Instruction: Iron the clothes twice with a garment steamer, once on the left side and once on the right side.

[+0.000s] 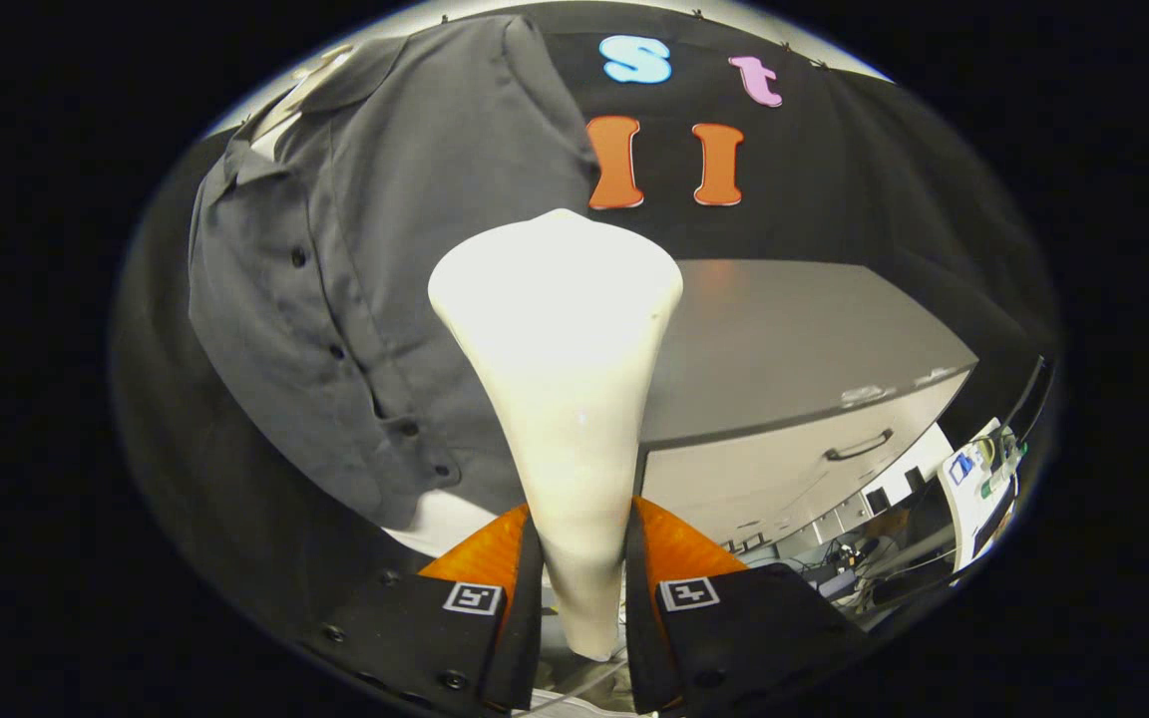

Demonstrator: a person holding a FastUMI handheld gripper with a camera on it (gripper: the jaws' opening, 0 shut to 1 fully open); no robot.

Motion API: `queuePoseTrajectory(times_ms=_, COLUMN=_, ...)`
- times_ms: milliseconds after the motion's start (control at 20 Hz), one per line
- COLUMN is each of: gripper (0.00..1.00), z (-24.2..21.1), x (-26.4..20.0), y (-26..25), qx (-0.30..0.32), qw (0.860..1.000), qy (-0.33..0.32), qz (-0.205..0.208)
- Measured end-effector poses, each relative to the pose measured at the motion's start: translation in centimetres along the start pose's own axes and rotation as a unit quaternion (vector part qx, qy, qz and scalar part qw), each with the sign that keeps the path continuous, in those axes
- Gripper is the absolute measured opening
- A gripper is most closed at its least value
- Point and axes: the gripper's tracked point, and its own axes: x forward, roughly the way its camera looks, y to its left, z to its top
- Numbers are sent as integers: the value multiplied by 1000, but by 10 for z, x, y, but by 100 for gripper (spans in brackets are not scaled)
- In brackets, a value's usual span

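Note:
A cream-white garment steamer [560, 399] stands up between my fingers, its narrow handle pinched by both of them and its wide head pointing away from me. My gripper [582, 588] is shut on that handle. A dark grey button-up shirt [375, 289] hangs on the booth's black wall, to the left of the steamer head and just behind it. Its button placket runs down the middle, and its hem ends just left of my fingers. The steamer head hides part of the shirt's right side.
A grey cabinet top [784, 339] stretches to the right of the steamer, with a drawer handle [859, 445] on its front. Beyond its corner lies a cluttered room with cables and equipment [973, 479].

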Motion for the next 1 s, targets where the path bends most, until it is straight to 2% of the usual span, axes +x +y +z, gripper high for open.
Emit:
queuePoseTrajectory(times_ms=350, gripper=43, z=86, x=-62, y=-57, qx=21, qw=996, qy=-91, qz=7)
queuePoseTrajectory(times_ms=600, gripper=43, z=132, x=-111, y=-113, qx=39, qw=987, qy=-156, qz=-2)
queuePoseTrajectory(times_ms=1000, gripper=43, z=163, x=-158, y=-161, qx=51, qw=975, qy=-215, qz=-1)
